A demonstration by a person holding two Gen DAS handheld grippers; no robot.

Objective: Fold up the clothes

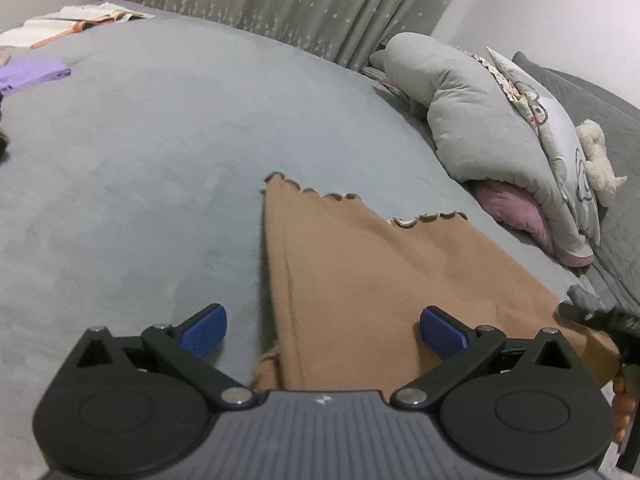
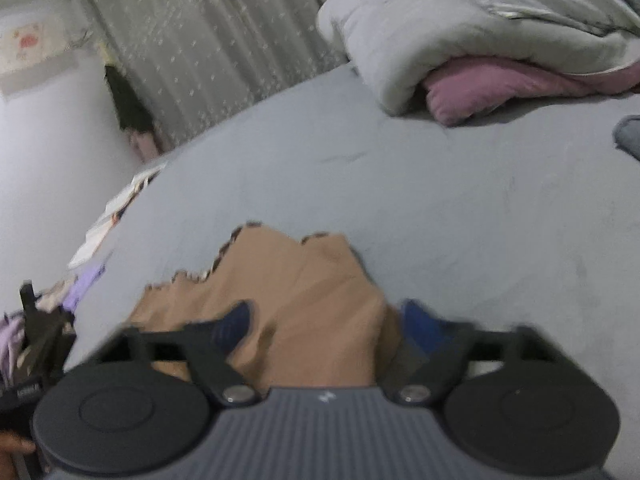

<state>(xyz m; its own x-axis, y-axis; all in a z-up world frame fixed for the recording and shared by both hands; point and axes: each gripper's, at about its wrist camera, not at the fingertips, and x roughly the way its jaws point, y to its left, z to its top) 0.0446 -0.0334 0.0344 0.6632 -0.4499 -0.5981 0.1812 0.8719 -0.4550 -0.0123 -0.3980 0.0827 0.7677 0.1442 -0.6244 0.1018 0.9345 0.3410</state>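
A tan ribbed garment [image 1: 384, 276] with a scalloped hem lies on the grey bed [image 1: 140, 168], folded lengthwise with its hem toward the far side. My left gripper [image 1: 323, 330] hovers open over its near left edge, blue pads [image 1: 204, 330] wide apart, nothing between them. In the right wrist view the same tan garment [image 2: 304, 296] lies below my right gripper [image 2: 328, 326], which is open above its near end; this view is blurred by motion. The other gripper's black body [image 1: 600, 320] shows at the right edge of the left wrist view.
A rolled grey duvet [image 1: 480, 120] with a pink pillow [image 1: 520, 212] and a plush toy [image 1: 598, 156] sits at the bed's far right. Purple clothing [image 1: 28, 72] and papers [image 1: 72, 20] lie at the far left. A starred curtain [image 1: 304, 0] hangs behind. A grey cloth [image 2: 630, 136] lies at right.
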